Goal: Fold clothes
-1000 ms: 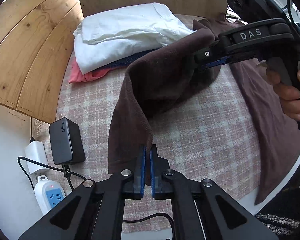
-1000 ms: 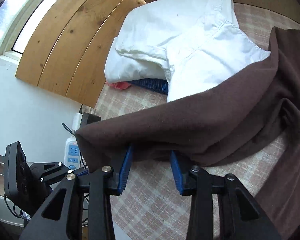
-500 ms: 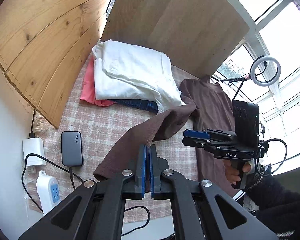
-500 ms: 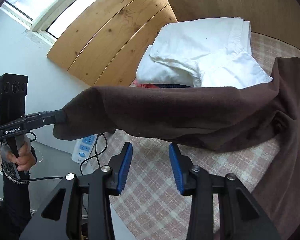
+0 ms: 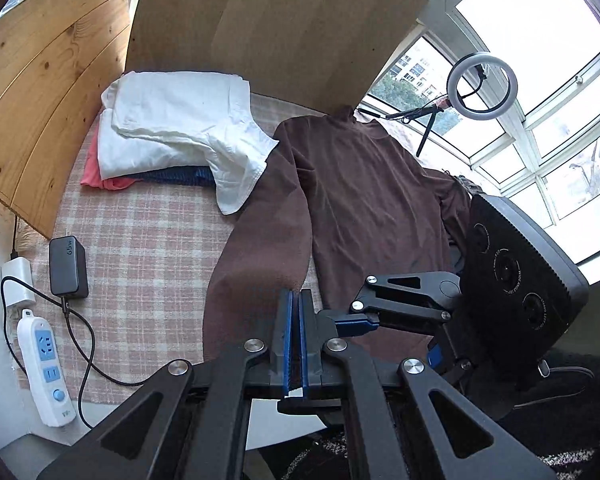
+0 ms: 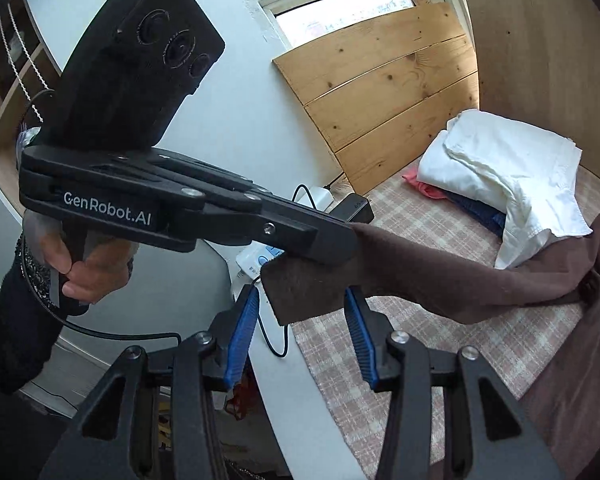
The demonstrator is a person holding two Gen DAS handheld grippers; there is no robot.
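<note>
A brown long-sleeved top (image 5: 364, 184) lies spread on the checked cloth of the table (image 5: 140, 232). My left gripper (image 5: 294, 300) is shut on the cuff of its left sleeve (image 5: 252, 256) and holds the sleeve stretched out off the table edge. In the right wrist view the left gripper (image 6: 332, 244) grips the sleeve end (image 6: 312, 288). My right gripper (image 6: 302, 312) is open, its blue pads (image 6: 242, 336) on either side just below the hanging cuff, not touching it. It also shows in the left wrist view (image 5: 364, 322).
A stack of folded clothes, white on top (image 5: 180, 128), lies at the back left against wooden boards (image 5: 48, 76). A black charger (image 5: 68, 266), a white power strip (image 5: 46, 356) and cables lie at the left edge. A ring light (image 5: 482, 86) stands by the window.
My left gripper pulled the sleeve back towards the near table edge and up. My right gripper swung left and now sits under the held cuff, still open.
</note>
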